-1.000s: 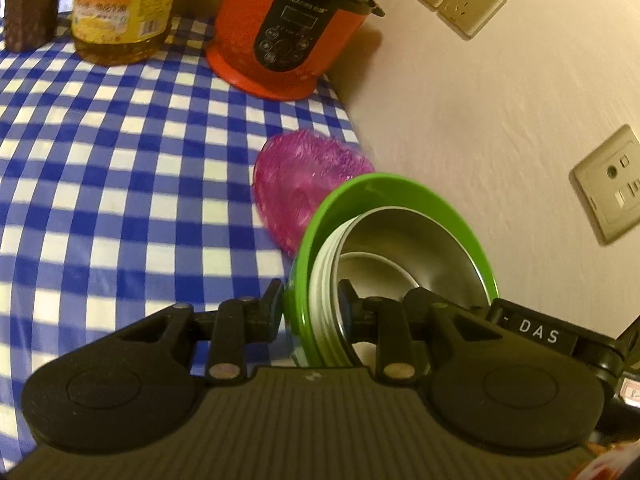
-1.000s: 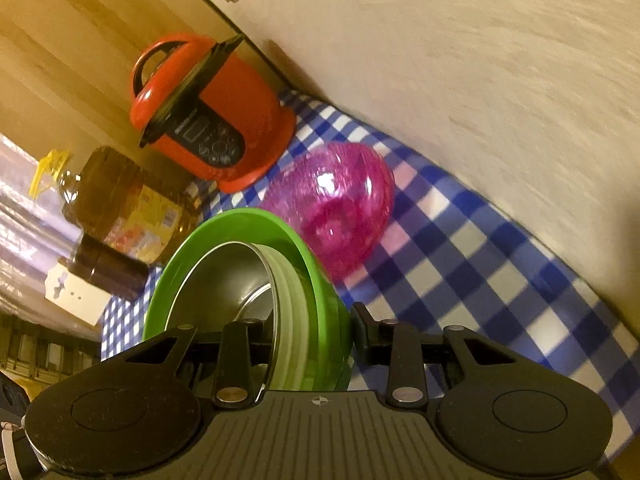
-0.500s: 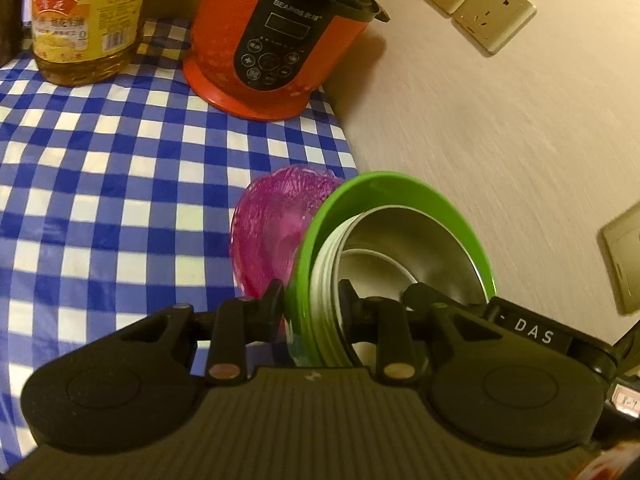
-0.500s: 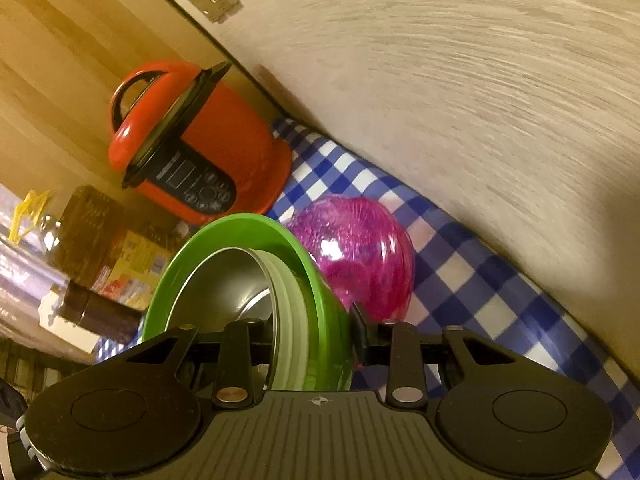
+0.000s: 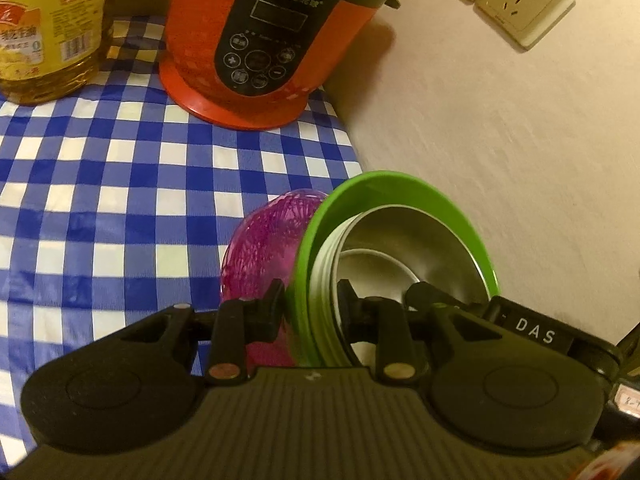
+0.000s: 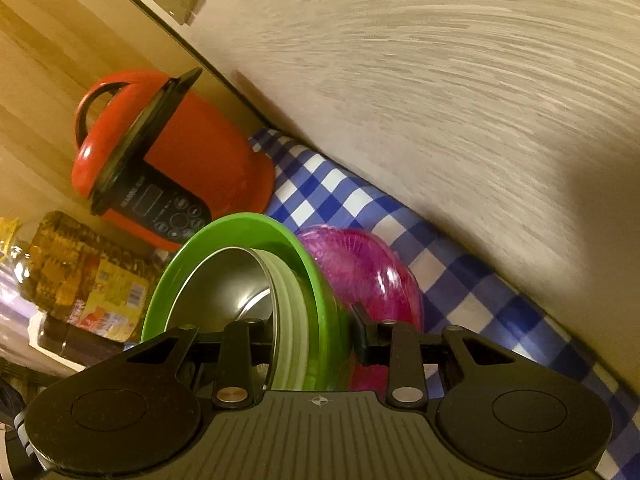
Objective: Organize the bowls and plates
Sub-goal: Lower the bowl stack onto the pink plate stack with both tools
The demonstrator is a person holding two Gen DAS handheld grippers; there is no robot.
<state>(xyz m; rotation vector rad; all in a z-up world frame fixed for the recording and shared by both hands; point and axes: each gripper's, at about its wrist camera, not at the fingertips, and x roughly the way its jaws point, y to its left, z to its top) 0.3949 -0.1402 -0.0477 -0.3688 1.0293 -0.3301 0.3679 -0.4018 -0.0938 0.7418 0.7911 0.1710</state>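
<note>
Both grippers hold one nested stack: a green bowl (image 5: pixel 384 188) outermost, pale ribbed plates inside it, and a steel bowl (image 5: pixel 404 240) innermost. My left gripper (image 5: pixel 310 300) is shut on the stack's rim. My right gripper (image 6: pixel 312 328) is shut on the opposite rim of the green bowl (image 6: pixel 248 228). A pink translucent bowl (image 5: pixel 268 248) sits on the checked cloth just under and beyond the stack; it also shows in the right wrist view (image 6: pixel 368 272).
A red electric cooker (image 5: pixel 272 40) stands at the back by the wall. An oil bottle (image 5: pixel 44 28) is to its left. The beige wall (image 5: pixel 500 120) with sockets (image 5: pixel 524 0) runs along the table's right edge. A dark bottle (image 6: pixel 76 340) stands near the oil.
Both grippers have carried the stack forward, towards the cooker and over the pink bowl, which is now partly hidden behind the green bowl. Grips unchanged.
</note>
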